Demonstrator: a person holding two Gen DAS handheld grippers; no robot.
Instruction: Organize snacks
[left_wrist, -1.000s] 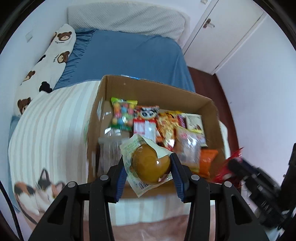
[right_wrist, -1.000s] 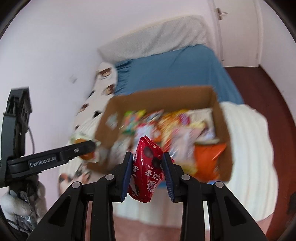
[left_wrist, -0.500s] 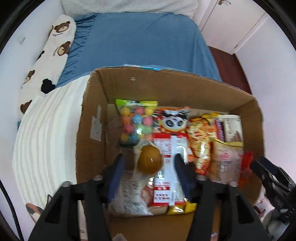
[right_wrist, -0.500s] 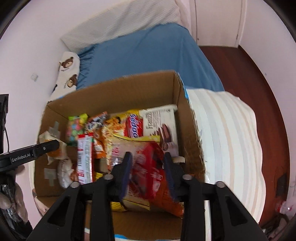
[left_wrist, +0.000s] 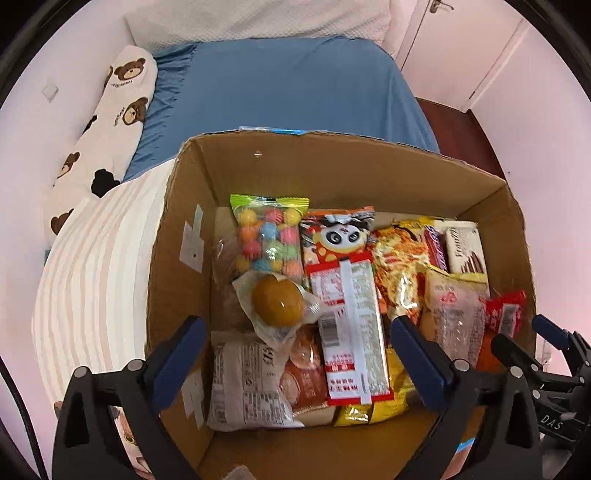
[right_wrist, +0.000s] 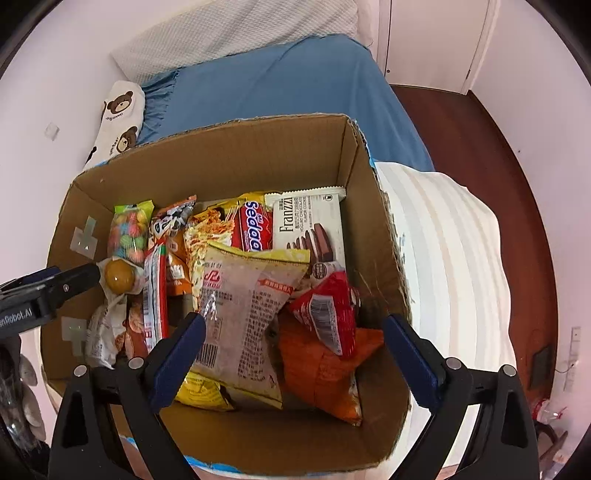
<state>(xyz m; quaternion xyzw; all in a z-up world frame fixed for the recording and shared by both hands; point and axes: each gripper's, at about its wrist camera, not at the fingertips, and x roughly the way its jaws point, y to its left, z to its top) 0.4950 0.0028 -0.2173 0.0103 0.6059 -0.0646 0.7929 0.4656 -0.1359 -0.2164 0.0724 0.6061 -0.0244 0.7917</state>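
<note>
A cardboard box (left_wrist: 332, 166) (right_wrist: 236, 155) of snacks sits on the bed. My left gripper (left_wrist: 295, 332) is open above the box's near left part. The wrapped brown round bun (left_wrist: 277, 301) lies free on the snacks just beyond it, and also shows in the right wrist view (right_wrist: 118, 275). My right gripper (right_wrist: 291, 332) is open above the box's near right part. The red snack packet (right_wrist: 328, 310) lies loose on an orange bag (right_wrist: 325, 365) between its fingers and shows in the left wrist view (left_wrist: 504, 308).
The box holds several packets: coloured candy balls (left_wrist: 267, 232), a panda packet (left_wrist: 340, 236), a Franzzi wafer pack (right_wrist: 310, 225), a clear yellow-edged bag (right_wrist: 243, 310). Around it are a striped blanket (right_wrist: 443, 240), blue sheet (left_wrist: 288, 92), bear pillow (left_wrist: 118, 107) and brown floor (right_wrist: 480, 140).
Both grippers moved forward over the box and opened. The left let go of the bun and the right let go of the red packet; both now lie among the snacks.
</note>
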